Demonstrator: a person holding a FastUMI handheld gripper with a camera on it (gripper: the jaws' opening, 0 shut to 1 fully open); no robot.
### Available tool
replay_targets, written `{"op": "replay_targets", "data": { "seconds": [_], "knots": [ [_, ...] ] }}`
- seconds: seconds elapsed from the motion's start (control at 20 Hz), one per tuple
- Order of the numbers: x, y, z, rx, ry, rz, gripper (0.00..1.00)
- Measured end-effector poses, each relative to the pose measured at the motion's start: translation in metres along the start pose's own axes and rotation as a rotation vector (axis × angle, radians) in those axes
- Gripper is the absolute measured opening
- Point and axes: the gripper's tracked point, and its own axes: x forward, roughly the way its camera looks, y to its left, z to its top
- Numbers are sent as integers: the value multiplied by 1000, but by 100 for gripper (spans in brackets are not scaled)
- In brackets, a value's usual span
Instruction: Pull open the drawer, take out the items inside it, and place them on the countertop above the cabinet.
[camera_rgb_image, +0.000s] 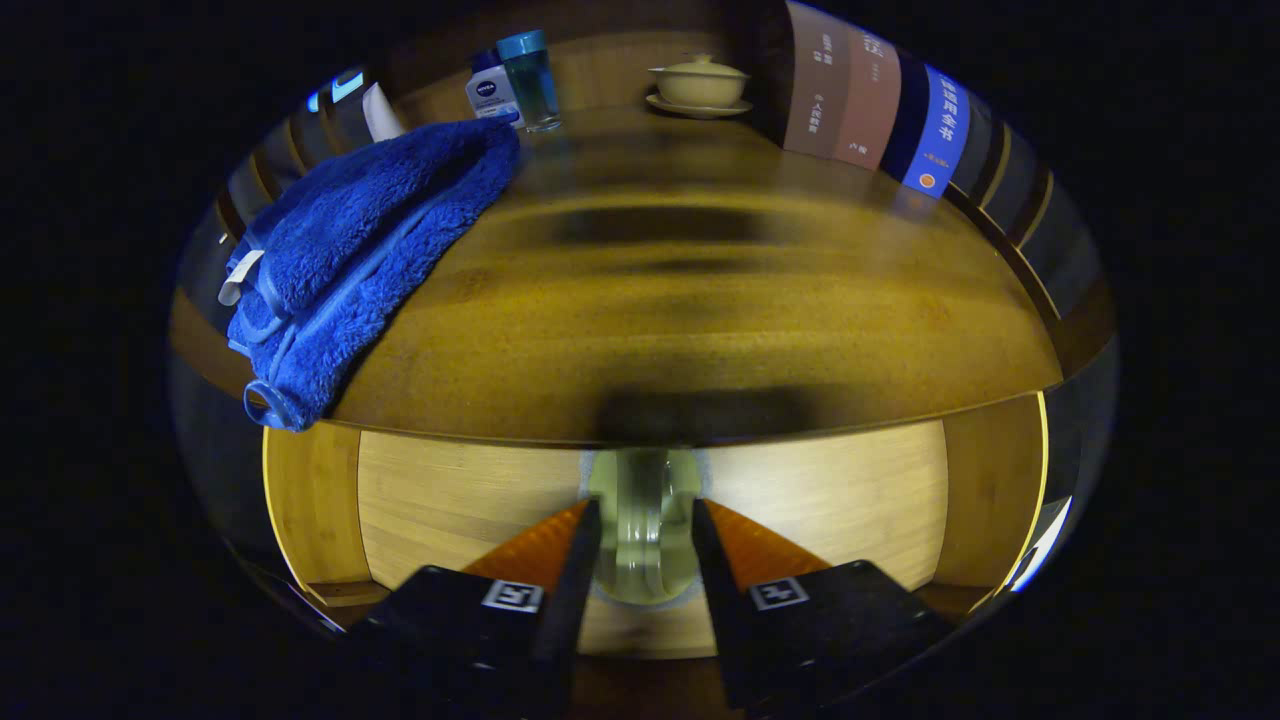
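Far left on the countertop lies a blue towel; at centre, below the counter's edge, the drawer front carries its handle, long axis upright, between the gripper fingers; they flank it closely, but firm clamping I cannot tell.

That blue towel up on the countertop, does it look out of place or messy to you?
Slightly. The blue towel lies bunched on the countertop, one end drooping over the front edge. Nothing is spilled or damaged. The gripper straddles the drawer handle below.

Tool fingers flanking drawer handle, blue towel on countertop
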Motion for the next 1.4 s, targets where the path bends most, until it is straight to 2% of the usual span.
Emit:
{"op": "replay_targets", "data": {
  "seconds": [0.1,0.2,0.25,0.3,0.5,0.8,1.1,1.3,1.4],
  "knots": [
    [4,2,-5,-20,25,1,44],
    [3,1,-6,-14,42,-3,42],
    [12,1,-5,0,20,2,31],
    [2,1,-2,2,16,9,20],
    [0,4,-4,2,21,25,20],
    [-28,6,-13,-1,-47,44,20],
    [-100,4,-27,-8,-217,76,20],
    [-151,1,9,7,-400,71,20],
    [-161,2,32,20,-446,75,20]
  ]
}}
